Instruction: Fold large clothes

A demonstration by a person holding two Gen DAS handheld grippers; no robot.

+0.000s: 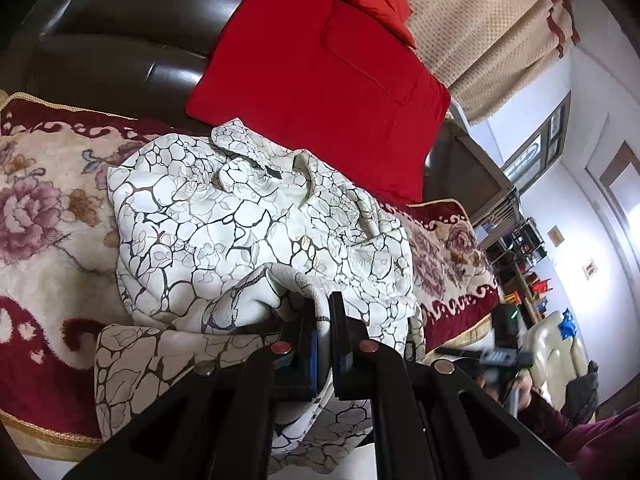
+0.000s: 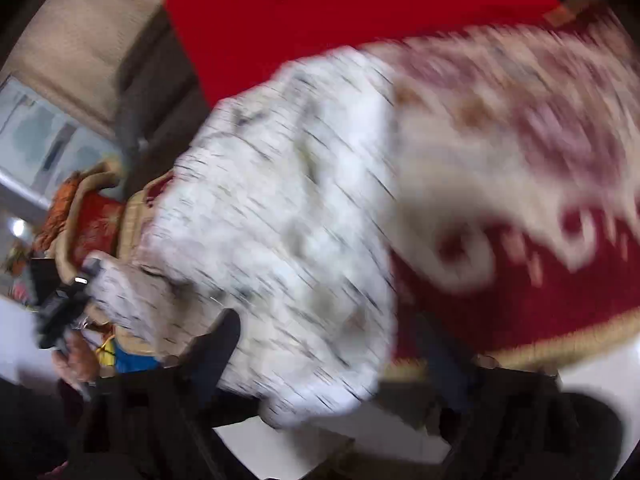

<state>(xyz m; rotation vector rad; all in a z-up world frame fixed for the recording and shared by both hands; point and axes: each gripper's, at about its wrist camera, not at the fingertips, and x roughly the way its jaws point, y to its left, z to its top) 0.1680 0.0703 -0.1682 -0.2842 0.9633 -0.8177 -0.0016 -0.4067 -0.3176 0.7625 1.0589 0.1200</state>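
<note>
The white patterned jacket (image 1: pixel 256 220) lay on the flowered sofa cover (image 1: pixel 44 216), collar toward the red cushion (image 1: pixel 320 80), length running back to front edge. Only its hem was lifted, so folding had barely begun. The left gripper (image 1: pixel 323 312) pinched that hem; the right gripper (image 2: pixel 332 344) stood spread, holding nothing.

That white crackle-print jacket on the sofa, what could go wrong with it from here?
1. Only the left gripper, shut on a pinch of the jacket, holds it; a thin fold could slip out.
2. The right gripper has its jaws wide apart, so that side may sag unevenly.
3. Part of the jacket overhangs the floral blanket and may slide off.
</note>
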